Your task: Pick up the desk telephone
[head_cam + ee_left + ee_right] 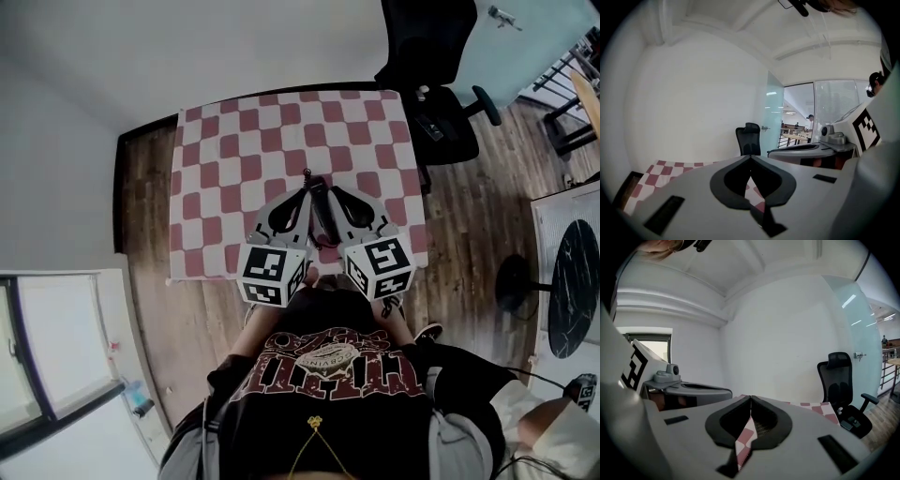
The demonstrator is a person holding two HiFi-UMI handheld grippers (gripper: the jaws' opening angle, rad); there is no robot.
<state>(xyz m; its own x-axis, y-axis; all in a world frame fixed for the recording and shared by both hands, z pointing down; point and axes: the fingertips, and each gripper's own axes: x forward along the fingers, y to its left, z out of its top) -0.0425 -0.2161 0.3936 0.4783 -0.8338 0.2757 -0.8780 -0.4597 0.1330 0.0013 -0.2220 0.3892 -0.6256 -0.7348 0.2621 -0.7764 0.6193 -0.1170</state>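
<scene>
No desk telephone shows in any view. The table (216, 178) wears a red-and-white checkered cloth, and nothing stands on the part of it I can see. My left gripper (305, 192) and right gripper (330, 192) hover side by side over the table's near edge, tips angled toward each other and almost touching. Both are shut with nothing between the jaws. In the left gripper view the left gripper (750, 157) has its pads meeting at the tip, with the right gripper's body (820, 150) close beside it. The right gripper view shows the right gripper (750, 398) shut the same way over the cloth (820, 407).
A black office chair (436, 75) stands at the table's far right corner. Wooden floor surrounds the table, with a white wall behind it. A round dark-topped table (574, 281) and a black stand base (514, 279) are off to the right.
</scene>
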